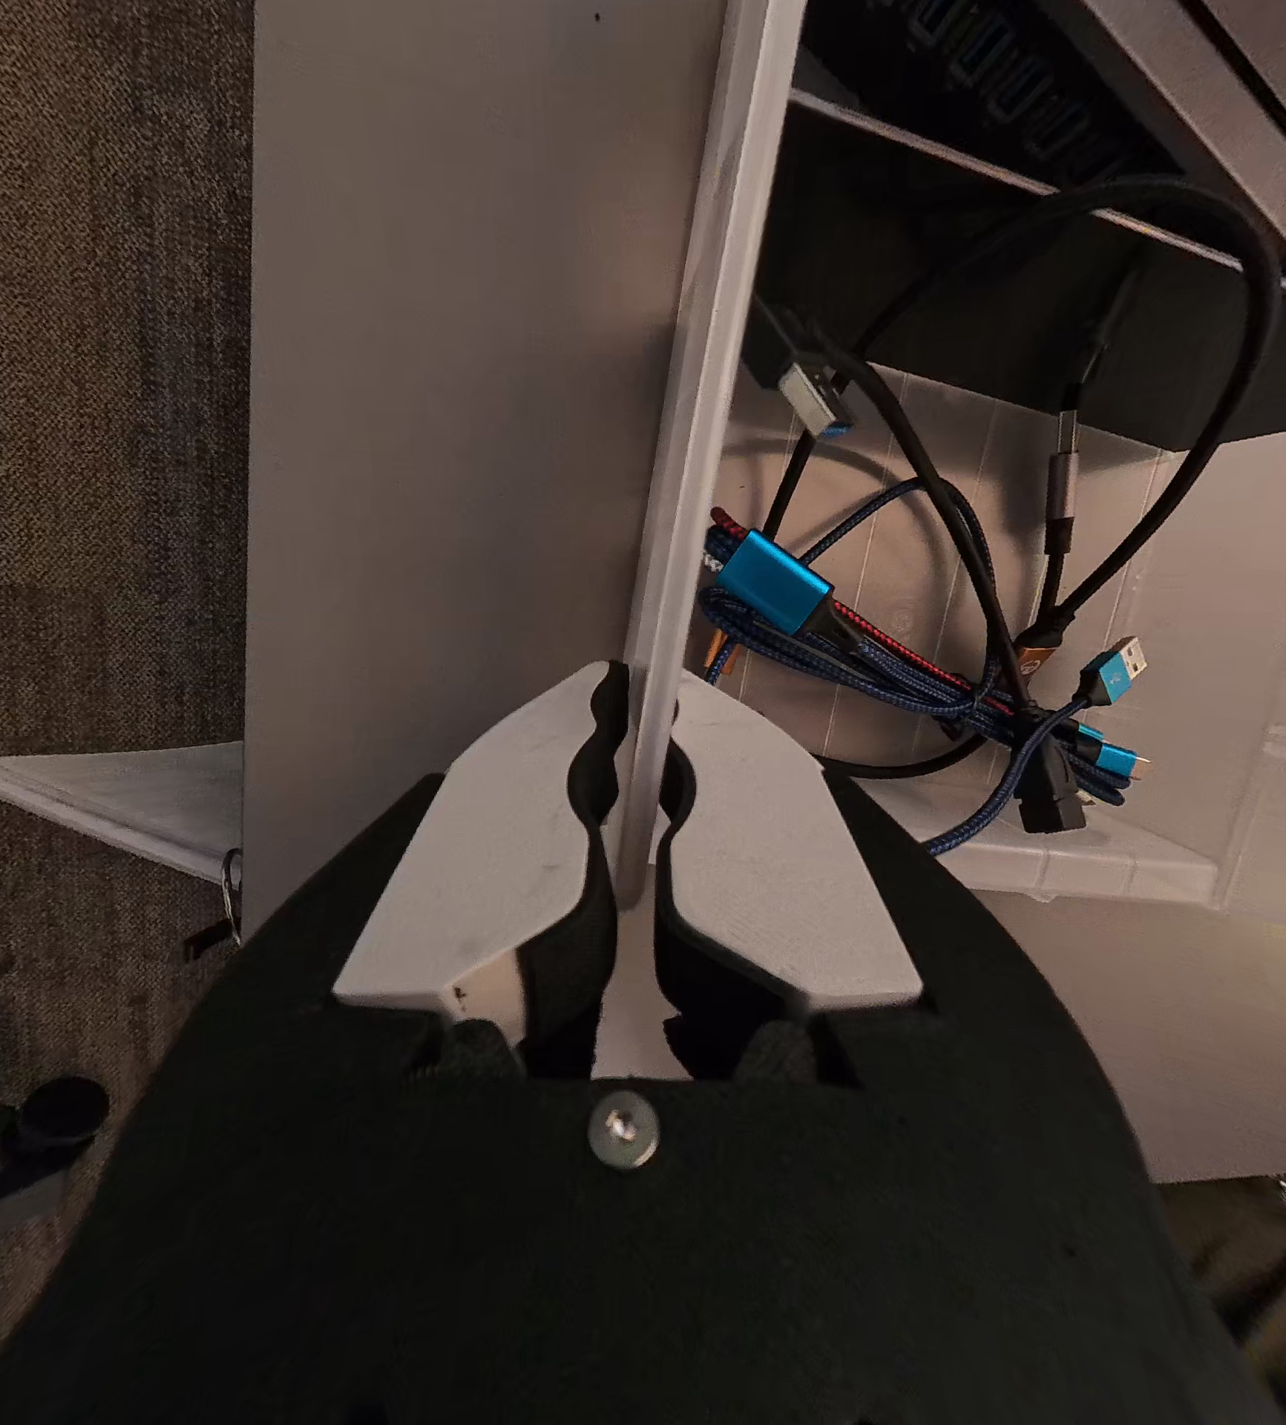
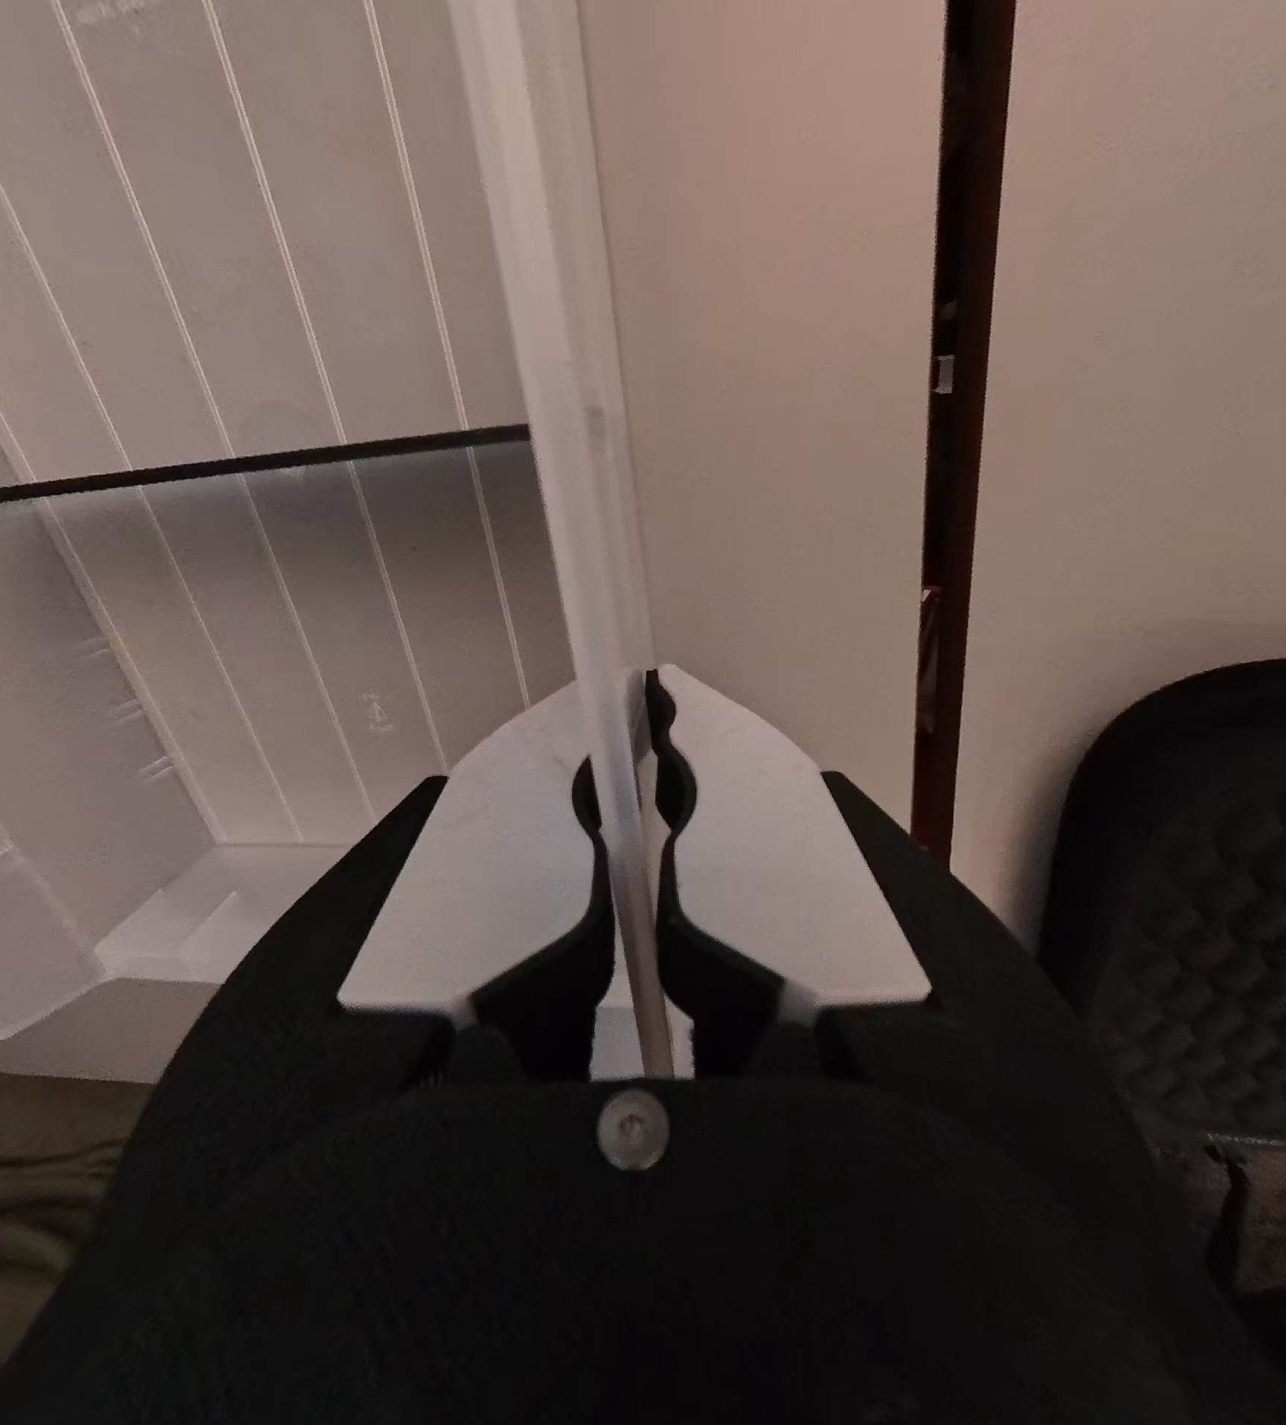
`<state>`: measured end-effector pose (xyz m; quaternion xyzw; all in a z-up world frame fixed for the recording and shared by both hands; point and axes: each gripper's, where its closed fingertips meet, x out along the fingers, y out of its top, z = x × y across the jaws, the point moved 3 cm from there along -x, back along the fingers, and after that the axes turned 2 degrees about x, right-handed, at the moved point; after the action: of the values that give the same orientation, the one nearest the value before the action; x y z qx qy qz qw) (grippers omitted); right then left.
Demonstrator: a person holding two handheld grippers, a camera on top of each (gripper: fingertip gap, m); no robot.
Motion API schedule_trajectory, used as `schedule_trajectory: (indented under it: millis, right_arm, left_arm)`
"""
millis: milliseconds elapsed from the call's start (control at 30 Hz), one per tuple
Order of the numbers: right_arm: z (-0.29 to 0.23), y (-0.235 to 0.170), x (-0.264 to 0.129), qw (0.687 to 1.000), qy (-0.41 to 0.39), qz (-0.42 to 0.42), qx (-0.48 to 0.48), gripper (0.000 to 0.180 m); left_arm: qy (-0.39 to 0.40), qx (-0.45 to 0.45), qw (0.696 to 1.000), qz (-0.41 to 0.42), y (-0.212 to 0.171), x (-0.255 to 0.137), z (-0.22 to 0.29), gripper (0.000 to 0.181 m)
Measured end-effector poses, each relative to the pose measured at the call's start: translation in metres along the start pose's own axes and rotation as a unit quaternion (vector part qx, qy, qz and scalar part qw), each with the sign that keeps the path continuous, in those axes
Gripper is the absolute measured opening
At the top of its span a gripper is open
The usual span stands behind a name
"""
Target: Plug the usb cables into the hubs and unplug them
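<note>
Two grippers: each closed on an edge of a translucent plastic bin, one at either side.
Left gripper (image 1: 636, 694): its white fingers (image 1: 516, 833) are pressed together on the bin's pale rim (image 1: 701, 401), which runs up and away between them.
Right gripper (image 2: 636, 686): likewise clamped on the bin's opposite rim (image 2: 585, 478), the thin wall passing between both fingers.
USB cables (image 1: 932, 678): a loose tangle lying inside the bin, on its ribbed floor (image 1: 1133, 555), to the right of the left gripper; braided blue, red-and-black and plain black leads cross one another.
Blue connector (image 1: 770, 586): a metallic blue housing resting atop the bundle, close to the gripped rim.
Silver USB plug (image 1: 813, 393): free, pointing down-left above the tangle.
Hub (image 1: 1009, 77): a dark unit with a row of ports at the top of the left view, above the cables; detail is dim.
Surroundings: brown carpet (image 1: 84, 385) left of the bin; a dark padded case (image 2: 1210, 887) right of the right gripper.
</note>
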<state>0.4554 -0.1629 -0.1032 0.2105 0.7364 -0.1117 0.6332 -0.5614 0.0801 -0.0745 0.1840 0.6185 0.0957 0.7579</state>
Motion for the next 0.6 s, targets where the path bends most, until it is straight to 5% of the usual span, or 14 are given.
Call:
schedule_trajectory:
  millis: [600]
  right_arm:
    - [0.000,0.009,-0.009,0.997,0.008,0.074,-0.002,0.006]
  left_arm:
    - [0.003,0.000,0.999,0.035,-0.020,-0.010,-0.006,0.004]
